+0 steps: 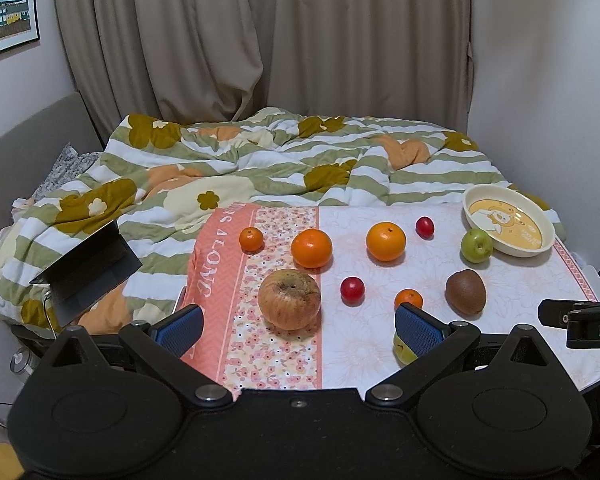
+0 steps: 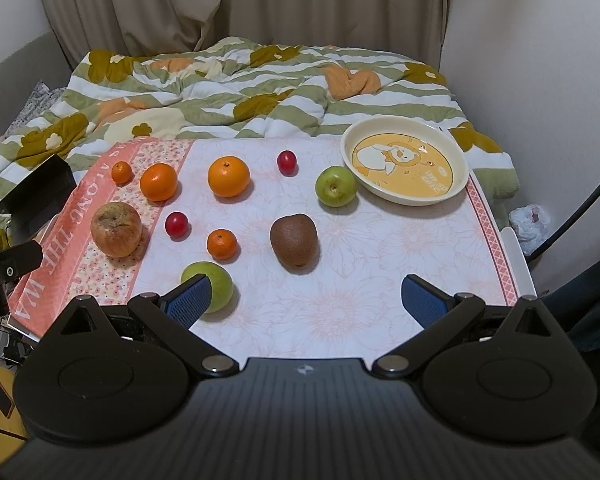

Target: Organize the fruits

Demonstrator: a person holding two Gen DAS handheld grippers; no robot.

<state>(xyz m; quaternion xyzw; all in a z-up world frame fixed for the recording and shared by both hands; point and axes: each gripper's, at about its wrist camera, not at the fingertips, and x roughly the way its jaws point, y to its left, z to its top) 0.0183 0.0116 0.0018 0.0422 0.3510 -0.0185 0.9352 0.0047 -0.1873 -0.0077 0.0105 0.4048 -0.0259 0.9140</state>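
Both my left gripper (image 1: pixel 298 326) and right gripper (image 2: pixel 304 300) hang wide open and empty. Fruit lies scattered; the plate (image 2: pixel 458 190) sits at two o'clock. The round kiwi (image 2: pixel 294 240) could roll off if I nudge it.

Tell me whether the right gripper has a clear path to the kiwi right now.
Probably yes. The right gripper is open and empty, and the kiwi lies just ahead between its fingers' line, with only bare tablecloth between. The nearby green apple sits off to the side.
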